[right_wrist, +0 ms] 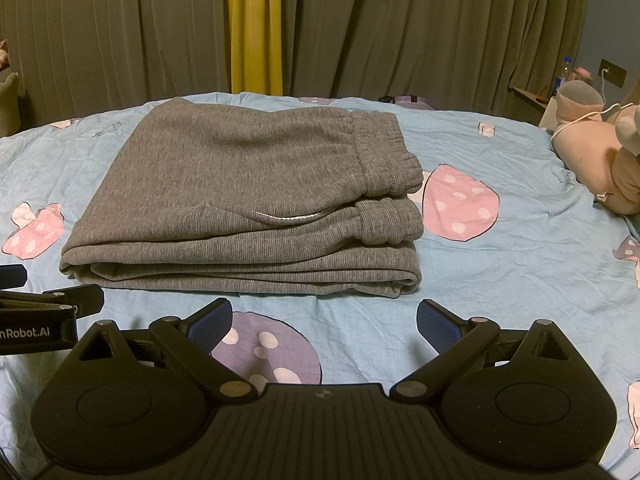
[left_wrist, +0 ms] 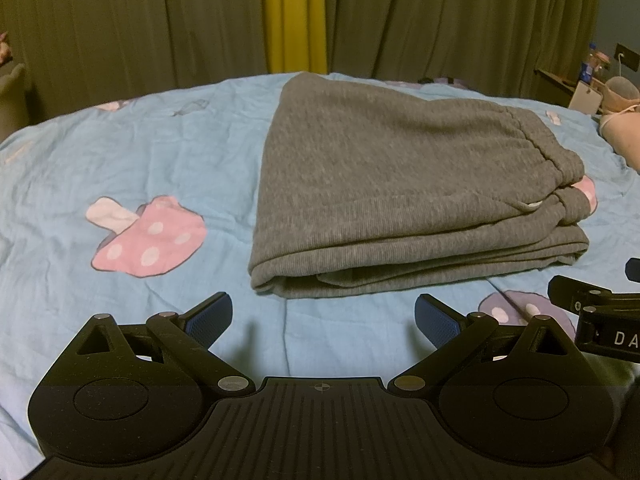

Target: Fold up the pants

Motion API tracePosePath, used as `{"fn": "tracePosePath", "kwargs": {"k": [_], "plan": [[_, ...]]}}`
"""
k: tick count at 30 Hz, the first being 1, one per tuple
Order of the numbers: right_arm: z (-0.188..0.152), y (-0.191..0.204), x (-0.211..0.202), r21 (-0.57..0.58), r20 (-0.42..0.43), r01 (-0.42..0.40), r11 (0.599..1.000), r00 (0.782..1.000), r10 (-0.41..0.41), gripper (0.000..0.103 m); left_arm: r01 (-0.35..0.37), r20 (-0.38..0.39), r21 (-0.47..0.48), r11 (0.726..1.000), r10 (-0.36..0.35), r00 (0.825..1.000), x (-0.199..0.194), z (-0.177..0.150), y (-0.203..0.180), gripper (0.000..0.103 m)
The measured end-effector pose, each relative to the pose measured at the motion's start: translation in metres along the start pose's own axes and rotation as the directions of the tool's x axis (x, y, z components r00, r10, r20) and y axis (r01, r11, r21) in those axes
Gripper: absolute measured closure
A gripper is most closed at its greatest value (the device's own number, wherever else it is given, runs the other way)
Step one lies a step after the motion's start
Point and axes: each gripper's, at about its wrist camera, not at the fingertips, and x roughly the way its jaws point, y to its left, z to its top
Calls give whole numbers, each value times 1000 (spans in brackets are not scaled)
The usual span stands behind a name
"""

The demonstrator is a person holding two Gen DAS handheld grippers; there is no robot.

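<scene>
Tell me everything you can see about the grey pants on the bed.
The grey pants look like ribbed knit sweatpants, folded into a compact, layered rectangle lying flat on the blue mushroom-print bedsheet. The gathered elastic waistband sits on top at the right end, with a cuffed leg end just below it and a pale drawstring peeking out. Stacked fold edges face the cameras. Only the sheet touches them; both tools sit short of the pants, open and holding nothing.
</scene>
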Motion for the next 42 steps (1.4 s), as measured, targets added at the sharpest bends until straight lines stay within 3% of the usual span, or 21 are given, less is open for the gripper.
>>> {"fn": "tracePosePath", "kwargs": {"k": [42], "plan": [[1, 0, -1, -5, -1, -1, 1000, 1000, 1, 4, 7, -12, -3, 1000, -7, 1000, 2, -1, 2, 1]]}}
